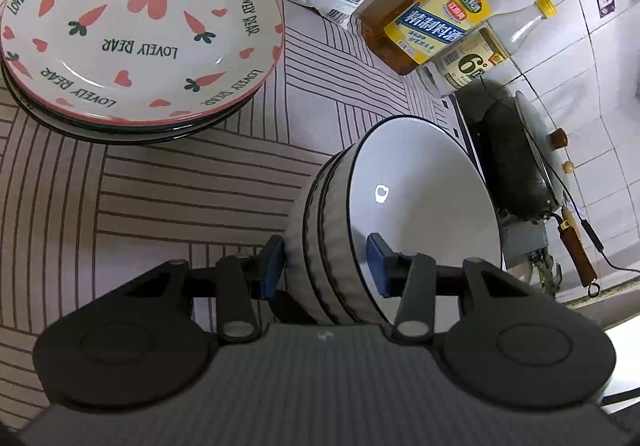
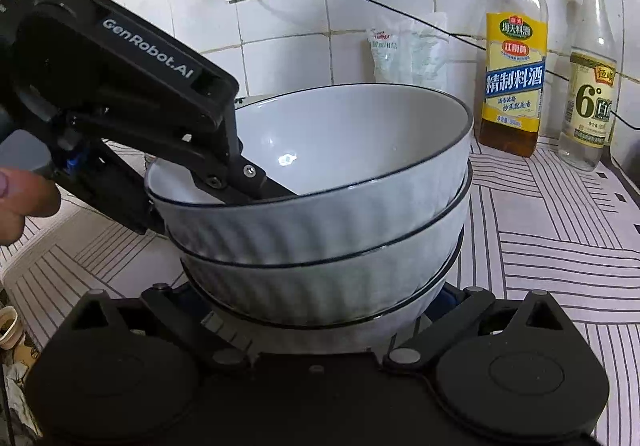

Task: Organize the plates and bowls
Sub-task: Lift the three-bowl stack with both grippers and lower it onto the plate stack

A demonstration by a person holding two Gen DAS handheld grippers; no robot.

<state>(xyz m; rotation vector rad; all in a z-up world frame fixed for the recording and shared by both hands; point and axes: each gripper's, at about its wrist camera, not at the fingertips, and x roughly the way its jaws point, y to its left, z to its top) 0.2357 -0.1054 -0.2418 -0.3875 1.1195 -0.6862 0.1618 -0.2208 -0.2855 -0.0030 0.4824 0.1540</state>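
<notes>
Clamped across the rims of the stacked bowls (image 1: pixel 400 214), the left gripper (image 1: pixel 326 262) has one blue pad inside the top bowl and one against the ribbed outer wall. It slants down from the upper left, a hand (image 2: pixel 20 202) behind it. The right gripper (image 2: pixel 320 310) stands spread wide around the stack's base, low over the striped counter (image 1: pixel 168 182). A plate stack (image 1: pixel 136 30) sits well apart.

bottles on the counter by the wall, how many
2, both standing against the tiled wall behind the bowl stack: a yellow-labelled bottle of amber liquid and, to its right in the right wrist view, a clear bottle with a yellow cap. Others could be hidden outside these views.
</notes>
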